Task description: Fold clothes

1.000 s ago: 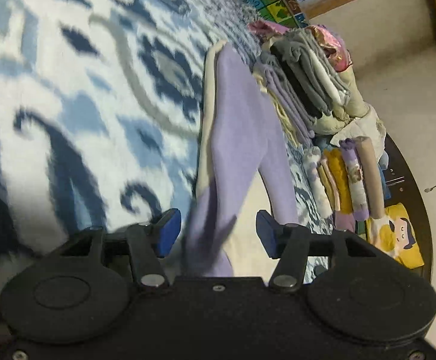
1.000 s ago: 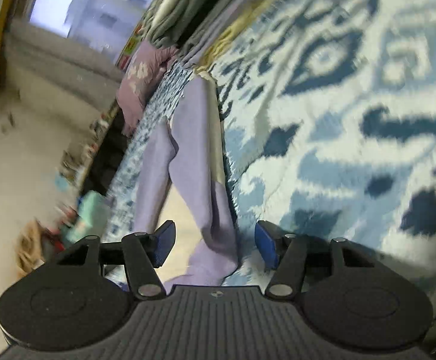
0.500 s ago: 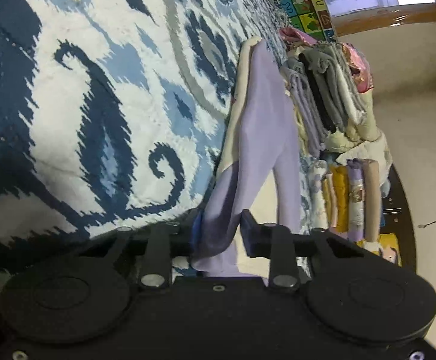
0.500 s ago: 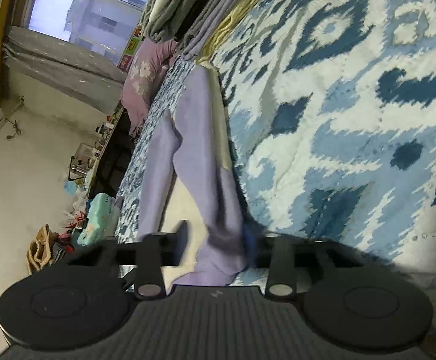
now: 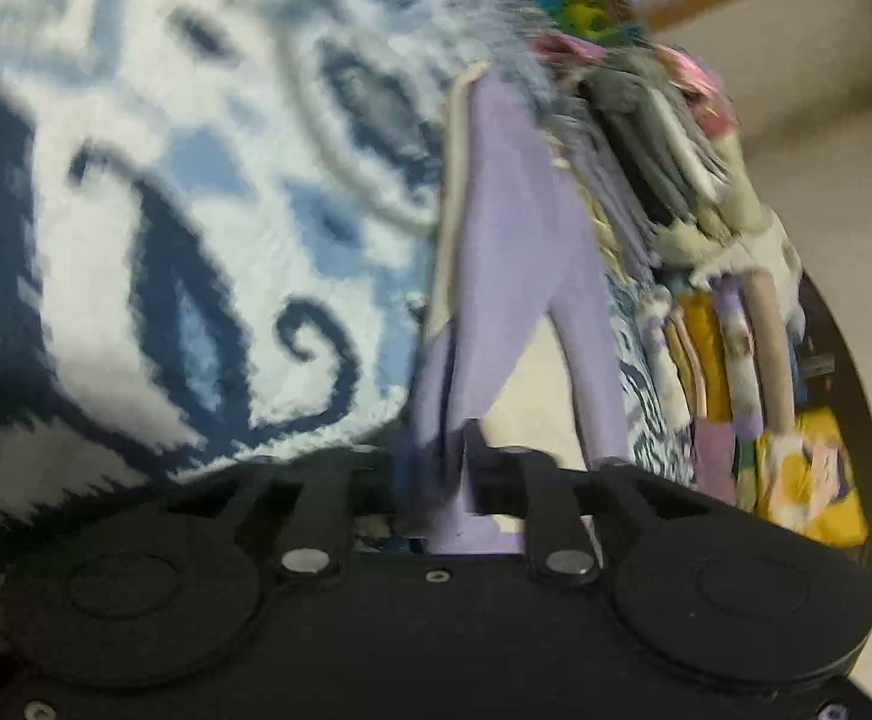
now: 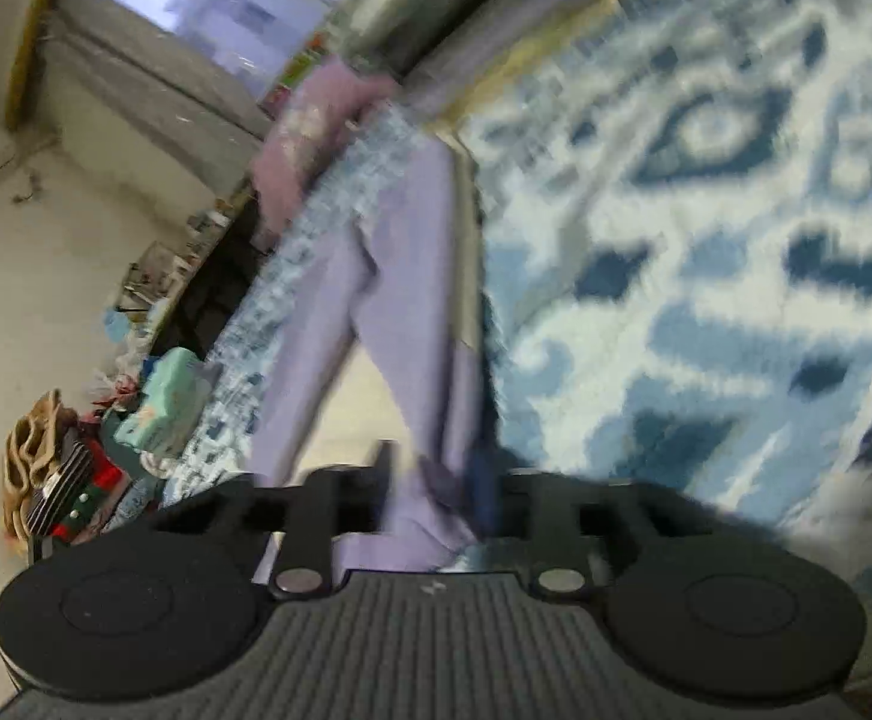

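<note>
Bedspread (image 5: 208, 252), quilted blue-and-white, is filling both views. Lilac garment (image 5: 514, 228) is lying along its edge, soft and creased. Left view alone is showing stacked folded clothes (image 5: 664, 168); right view alone is showing a window (image 6: 244, 6). Left gripper (image 5: 436, 468) and right gripper (image 6: 436, 480) are both opening, lilac cloth between the jaws; blur is hiding any pad contact.

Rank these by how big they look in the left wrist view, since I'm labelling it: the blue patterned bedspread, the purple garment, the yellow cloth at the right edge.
1. Bedspread
2. Purple garment
3. Yellow cloth
The fisheye lens and differing nearness make true sizes unsure.
</note>
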Action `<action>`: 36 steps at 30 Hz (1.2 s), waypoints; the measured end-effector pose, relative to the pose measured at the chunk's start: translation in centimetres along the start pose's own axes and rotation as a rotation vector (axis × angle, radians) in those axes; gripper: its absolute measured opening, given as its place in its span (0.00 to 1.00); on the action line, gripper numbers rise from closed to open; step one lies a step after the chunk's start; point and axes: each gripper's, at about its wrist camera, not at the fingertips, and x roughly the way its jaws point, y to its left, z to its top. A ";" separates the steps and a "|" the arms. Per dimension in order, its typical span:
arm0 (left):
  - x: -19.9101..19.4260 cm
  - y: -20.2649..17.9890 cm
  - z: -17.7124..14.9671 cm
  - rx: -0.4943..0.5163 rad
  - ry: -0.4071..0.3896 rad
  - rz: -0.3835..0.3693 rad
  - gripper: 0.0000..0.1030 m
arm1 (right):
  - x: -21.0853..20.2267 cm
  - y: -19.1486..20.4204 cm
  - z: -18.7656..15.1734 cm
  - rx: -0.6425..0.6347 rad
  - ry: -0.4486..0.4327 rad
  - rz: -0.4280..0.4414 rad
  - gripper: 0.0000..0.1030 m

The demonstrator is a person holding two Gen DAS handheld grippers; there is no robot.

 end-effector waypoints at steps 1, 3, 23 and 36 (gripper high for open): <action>-0.9 -1.1 -0.3 0.101 -0.036 0.032 0.54 | -0.7 0.6 0.2 -0.062 -0.019 -0.015 0.47; -2.6 -3.5 -1.2 0.352 -0.115 0.111 0.57 | -2.0 2.4 0.1 -0.255 -0.054 -0.076 0.47; 2.0 -6.7 -13.3 1.645 -0.083 0.565 0.62 | 1.3 7.9 -10.4 -1.435 0.032 -0.488 0.52; 3.8 -6.8 -13.4 1.740 -0.270 0.614 0.64 | 2.5 7.5 -11.6 -1.665 -0.170 -0.513 0.59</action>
